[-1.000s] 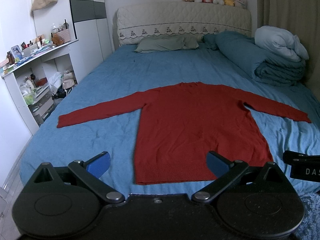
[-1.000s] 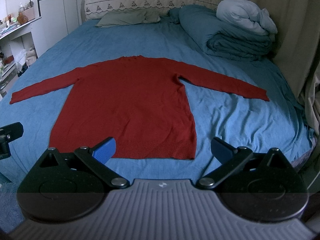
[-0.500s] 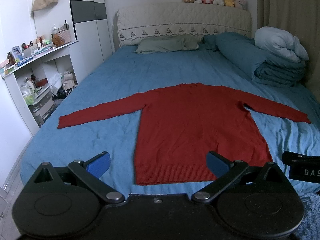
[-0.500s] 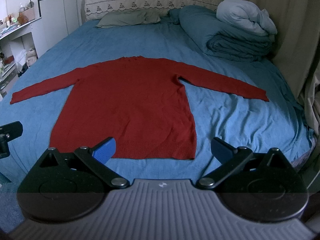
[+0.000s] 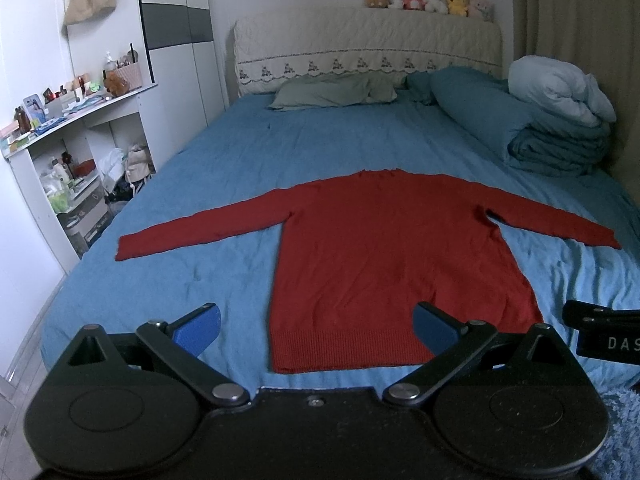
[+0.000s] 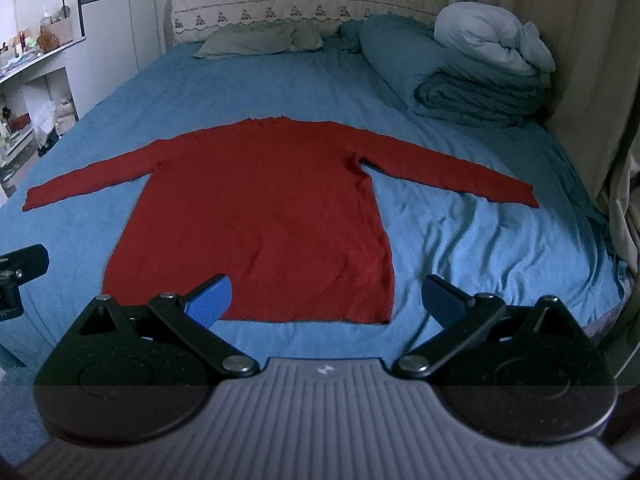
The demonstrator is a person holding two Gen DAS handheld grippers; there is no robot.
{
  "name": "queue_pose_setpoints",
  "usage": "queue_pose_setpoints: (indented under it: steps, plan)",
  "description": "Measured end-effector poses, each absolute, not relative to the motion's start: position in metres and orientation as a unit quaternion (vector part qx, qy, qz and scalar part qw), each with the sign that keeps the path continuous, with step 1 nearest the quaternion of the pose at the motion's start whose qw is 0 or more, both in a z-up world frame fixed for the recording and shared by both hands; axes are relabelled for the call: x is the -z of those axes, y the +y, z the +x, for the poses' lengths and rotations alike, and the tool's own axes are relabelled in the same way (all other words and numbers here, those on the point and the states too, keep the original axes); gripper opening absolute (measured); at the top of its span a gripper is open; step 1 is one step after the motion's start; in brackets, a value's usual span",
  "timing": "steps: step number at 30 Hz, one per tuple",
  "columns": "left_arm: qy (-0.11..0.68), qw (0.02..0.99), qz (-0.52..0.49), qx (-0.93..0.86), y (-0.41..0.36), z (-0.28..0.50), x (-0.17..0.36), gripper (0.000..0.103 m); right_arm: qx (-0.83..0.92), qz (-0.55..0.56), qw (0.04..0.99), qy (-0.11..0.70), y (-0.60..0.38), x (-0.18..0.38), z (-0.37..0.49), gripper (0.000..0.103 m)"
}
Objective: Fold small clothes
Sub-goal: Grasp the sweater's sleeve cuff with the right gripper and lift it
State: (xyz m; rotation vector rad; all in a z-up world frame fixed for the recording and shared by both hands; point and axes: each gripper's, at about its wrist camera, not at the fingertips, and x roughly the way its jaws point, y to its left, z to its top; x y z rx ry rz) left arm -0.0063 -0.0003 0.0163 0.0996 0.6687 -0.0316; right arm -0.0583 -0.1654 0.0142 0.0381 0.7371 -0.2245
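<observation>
A red long-sleeved sweater (image 5: 384, 248) (image 6: 260, 208) lies flat on the blue bed sheet (image 5: 200, 272), both sleeves spread out sideways and the ribbed hem nearest me. My left gripper (image 5: 316, 330) hovers open in front of the hem, with nothing between its blue pads. My right gripper (image 6: 326, 298) is also open, just short of the hem's right part, holding nothing. Part of the right gripper's body (image 5: 600, 334) shows at the right edge of the left wrist view.
Folded teal and pale blue duvets (image 5: 556, 120) are stacked at the bed's right side near a curtain. A grey-green pillow (image 5: 332, 94) lies by the quilted headboard (image 5: 360, 52). White shelves (image 5: 60, 152) full of small items stand left of the bed.
Both views have shifted very slightly; the sweater lies unchanged and both grippers remain open.
</observation>
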Motion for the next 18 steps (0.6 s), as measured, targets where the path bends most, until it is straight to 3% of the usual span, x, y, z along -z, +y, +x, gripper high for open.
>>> queue_pose_setpoints:
  steps: [10, 18]
  plan:
    - [0.297, 0.953, 0.047, 0.037, -0.038, 0.043, -0.037, 0.103, 0.156, 0.036, 0.931, 0.327, -0.222, -0.035, -0.035, 0.103]
    - [0.269, 0.954, 0.063, 0.114, -0.112, 0.147, -0.036, 0.103, 0.229, 0.063, 0.924, 0.300, -0.336, -0.033, 0.025, 0.103]
